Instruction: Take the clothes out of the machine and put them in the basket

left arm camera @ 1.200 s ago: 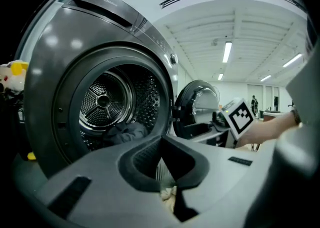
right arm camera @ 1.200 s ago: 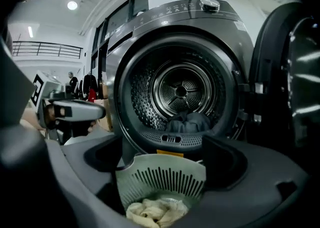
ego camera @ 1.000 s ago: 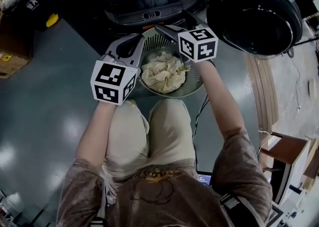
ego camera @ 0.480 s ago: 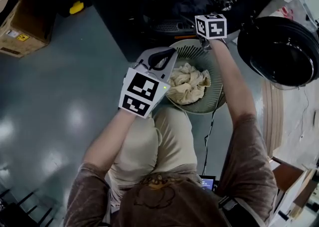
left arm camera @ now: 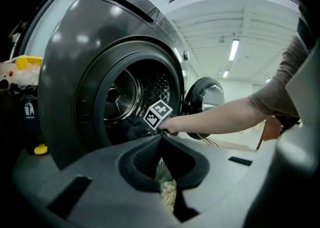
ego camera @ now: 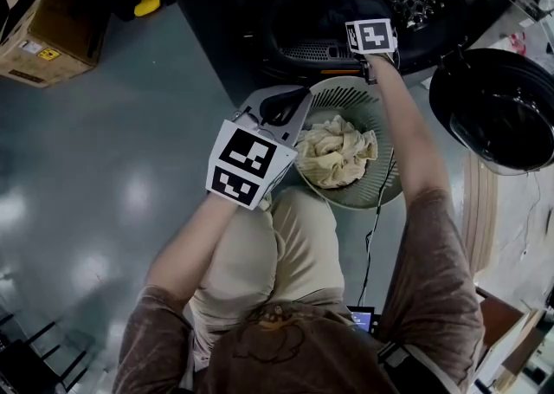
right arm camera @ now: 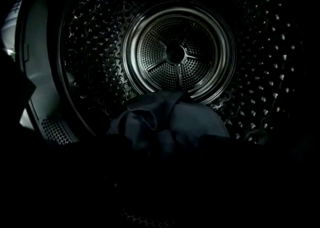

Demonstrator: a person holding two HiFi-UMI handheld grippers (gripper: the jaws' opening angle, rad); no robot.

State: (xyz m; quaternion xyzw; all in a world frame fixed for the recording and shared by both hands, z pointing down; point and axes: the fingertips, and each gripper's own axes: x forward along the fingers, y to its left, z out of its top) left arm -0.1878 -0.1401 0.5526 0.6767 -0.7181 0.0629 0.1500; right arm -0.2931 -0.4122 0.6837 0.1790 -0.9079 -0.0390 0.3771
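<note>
Nearest me, the left gripper (ego camera: 301, 92) hovers over the near rim of the basket (ego camera: 385, 195). Its jaws are closed tip to tip on nothing. A cream cloth (ego camera: 336, 151) lies heaped in the basket beneath it.

Beyond the basket, the right gripper (ego camera: 370, 35) sits at the mouth of the machine (left arm camera: 65, 71). Its own view is too dark to show the jaws, so I cannot tell whether they are parted or closed.

Ahead of it, a dark garment (right arm camera: 167, 119) lies crumpled low on the drum floor, in front of the back plate. It appears clear of the fingers and not in hand.

My read is that it is light, limp and not fragile. It will sag and trail from wherever it is pinched. The raised fold on top of the heap is the best place to take hold.
</note>
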